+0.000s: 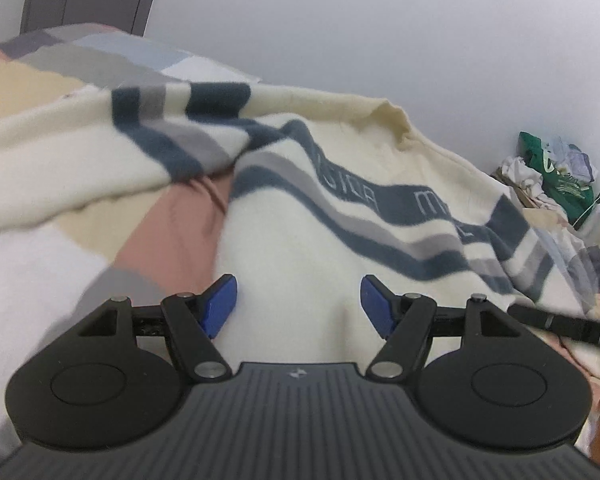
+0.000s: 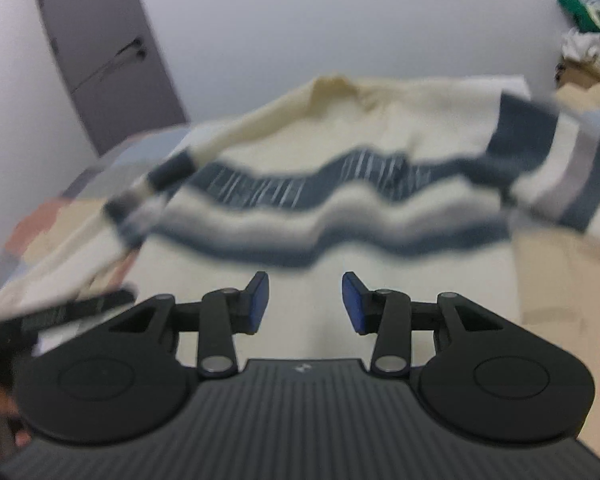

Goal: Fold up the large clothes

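A cream knit sweater (image 1: 300,240) with dark blue and grey chest stripes lies spread on the bed, collar (image 1: 392,120) at the far side. One sleeve (image 1: 80,152) stretches off to the left. My left gripper (image 1: 298,304) hovers over the cream lower body, open, with nothing between its blue pads (image 1: 220,306). In the right wrist view the sweater (image 2: 340,152) is blurred by motion, its other sleeve (image 2: 560,168) reaching right. My right gripper (image 2: 304,300) is above the hem area, open and narrower than the left, with nothing between its pads.
A patchwork bedspread (image 1: 160,232) in pink, beige, grey and white lies under the sweater. A grey panel (image 2: 100,60) stands against the white wall. A heap of bags and crumpled paper (image 1: 556,176) sits at the bed's right. A black gripper part (image 1: 560,326) reaches in from the right.
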